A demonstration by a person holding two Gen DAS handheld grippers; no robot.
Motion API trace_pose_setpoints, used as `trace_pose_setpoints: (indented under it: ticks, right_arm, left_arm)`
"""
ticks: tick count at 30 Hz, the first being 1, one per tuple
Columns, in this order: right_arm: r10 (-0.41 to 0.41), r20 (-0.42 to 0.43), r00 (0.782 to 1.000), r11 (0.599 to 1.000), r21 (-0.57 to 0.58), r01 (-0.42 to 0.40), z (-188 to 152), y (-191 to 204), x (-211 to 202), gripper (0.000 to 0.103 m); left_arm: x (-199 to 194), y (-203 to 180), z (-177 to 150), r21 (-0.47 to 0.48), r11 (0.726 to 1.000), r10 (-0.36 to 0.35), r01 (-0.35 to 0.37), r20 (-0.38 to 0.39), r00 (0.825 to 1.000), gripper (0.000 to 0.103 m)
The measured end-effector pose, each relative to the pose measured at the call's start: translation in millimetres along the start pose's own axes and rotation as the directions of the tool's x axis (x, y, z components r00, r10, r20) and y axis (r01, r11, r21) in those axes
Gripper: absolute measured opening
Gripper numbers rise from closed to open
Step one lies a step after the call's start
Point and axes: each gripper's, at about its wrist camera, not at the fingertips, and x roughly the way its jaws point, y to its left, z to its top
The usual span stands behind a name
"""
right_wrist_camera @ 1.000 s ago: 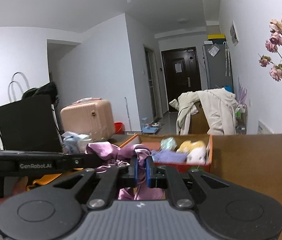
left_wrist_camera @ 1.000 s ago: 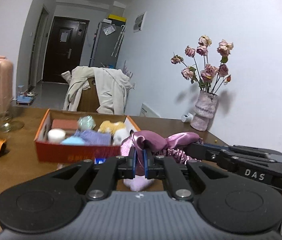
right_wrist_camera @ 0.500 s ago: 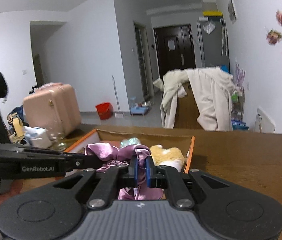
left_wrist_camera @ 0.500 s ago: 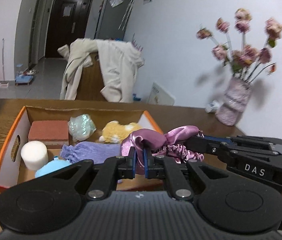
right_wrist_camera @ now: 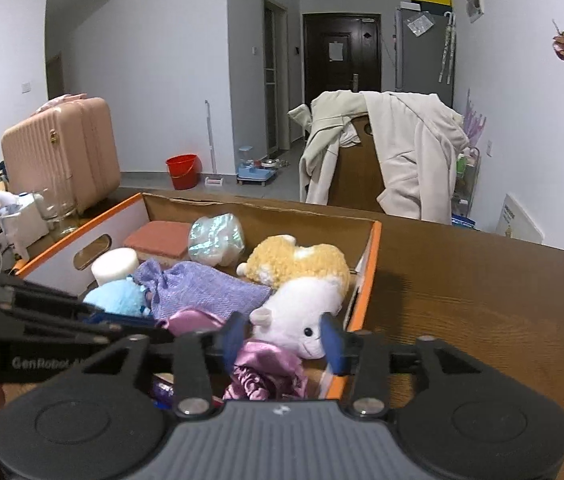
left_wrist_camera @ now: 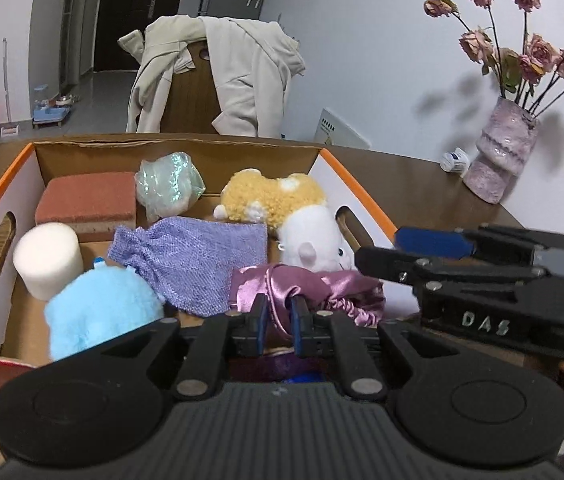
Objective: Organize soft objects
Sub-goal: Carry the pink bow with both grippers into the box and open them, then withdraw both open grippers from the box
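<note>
I am lowering the purple satin pouch [left_wrist_camera: 305,288] into the near right of the box [left_wrist_camera: 22,160] beside the toys already stowed, my right gripper [right_wrist_camera: 283,340] just opening off it, my left gripper [left_wrist_camera: 278,322] pinching it narrowly.

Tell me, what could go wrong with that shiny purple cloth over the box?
The right gripper has just been opening its jaws, so the satin cloth now hangs only from the left gripper, which pinches one thin fold. It might slip out early. The cloth sits by the cardboard box's near right corner, so part could drape over the rim. It could also cover the white plush.
</note>
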Motion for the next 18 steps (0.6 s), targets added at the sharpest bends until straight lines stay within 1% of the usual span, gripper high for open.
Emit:
trace_pose_setpoints:
  ticks: [5,6,8,9,11,12,14,16,18]
  right_arm:
    - [-0.003,0.046,0.999,1.000,0.007,0.003,8,0,-29,0.046]
    - [-0.007,0.057,0.998,1.000,0.004,0.007,10,1,-36,0.046]
    - [-0.009,0.082,0.997,1.000,0.002,0.009,15,4,-53,0.047]
    - [-0.007,0.095,0.995,1.000,-0.001,0.007,17,6,-63,0.047]
    - [-0.006,0.120,0.993,1.000,-0.007,0.007,20,11,-82,0.048]
    - [-0.006,0.130,0.991,1.000,-0.012,0.008,21,14,-92,0.049]
    - [-0.003,0.154,0.988,1.000,-0.020,0.006,21,21,-113,0.054]
    - [0.010,0.181,0.984,1.000,-0.024,-0.006,18,28,-133,0.056]
    - [0.024,0.203,0.979,0.999,-0.029,-0.019,13,36,-155,0.057]
  left_arm:
    - [-26,-4,2,0.020,1.000,0.015,-0.015,0.030,0.999,0.013]
    - [-34,-5,3,0.025,1.000,0.016,-0.017,0.042,0.999,0.015]
    - [-52,-8,5,0.039,0.999,0.021,-0.024,0.070,0.997,0.023]
    - [-63,-11,5,0.045,0.999,0.023,-0.027,0.087,0.996,0.029]
    - [-84,-16,5,0.060,0.997,0.030,-0.037,0.116,0.993,0.031]
    - [-96,-19,5,0.068,0.997,0.036,-0.045,0.134,0.990,0.032]
    - [-119,-24,2,0.075,0.995,0.049,-0.062,0.167,0.985,0.035]
    - [-142,-31,-3,0.071,0.993,0.083,-0.099,0.205,0.975,0.042]
    - [-166,-38,-12,0.059,0.988,0.122,-0.141,0.244,0.962,0.044]
